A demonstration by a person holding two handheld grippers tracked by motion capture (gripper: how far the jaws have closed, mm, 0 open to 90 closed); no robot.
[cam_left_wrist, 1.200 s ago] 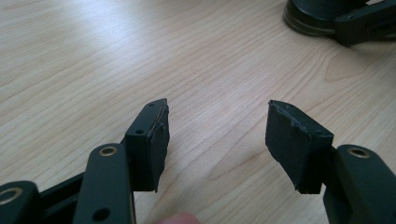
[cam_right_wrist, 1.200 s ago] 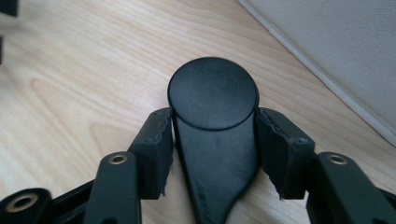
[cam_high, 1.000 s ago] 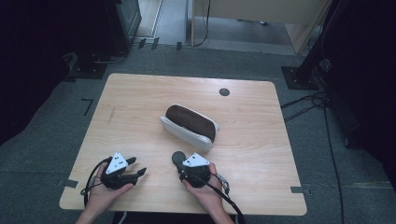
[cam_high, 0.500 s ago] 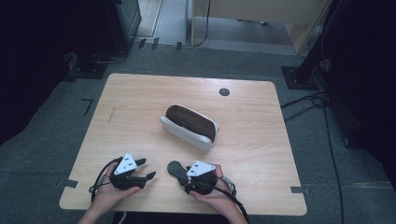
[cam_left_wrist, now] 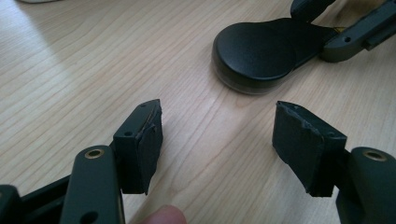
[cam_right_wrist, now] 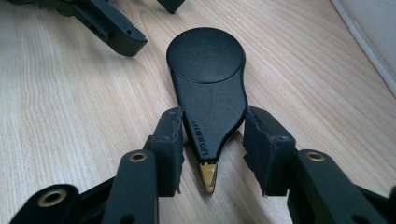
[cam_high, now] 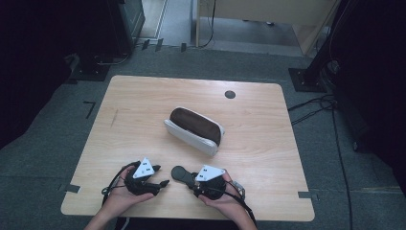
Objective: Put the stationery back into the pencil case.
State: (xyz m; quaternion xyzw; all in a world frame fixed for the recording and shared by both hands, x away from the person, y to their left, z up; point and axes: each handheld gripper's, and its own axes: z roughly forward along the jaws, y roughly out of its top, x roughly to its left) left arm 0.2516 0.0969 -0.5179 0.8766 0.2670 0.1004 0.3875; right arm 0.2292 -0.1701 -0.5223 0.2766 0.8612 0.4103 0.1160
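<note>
Black teardrop tool (cam_right_wrist: 208,88) lower centre of frame, between right gripper (cam_right_wrist: 212,140) pads, just closing, gripped by narrow end. Left gripper (cam_left_wrist: 217,140) apart, empty, shifted nearer; handover likely next.

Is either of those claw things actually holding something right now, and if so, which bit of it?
The right gripper has its jaws around the narrow tail of a flat black paddle-shaped case on the table; firm contact cannot be told. The left gripper holds nothing.

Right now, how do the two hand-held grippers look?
Both are black. The left hand-held gripper and the right hand-held gripper each carry a pale three-cornered plate with small dark marks, brass-coloured pivot rivets, flat worn black pads and a trailing black cable.
</note>
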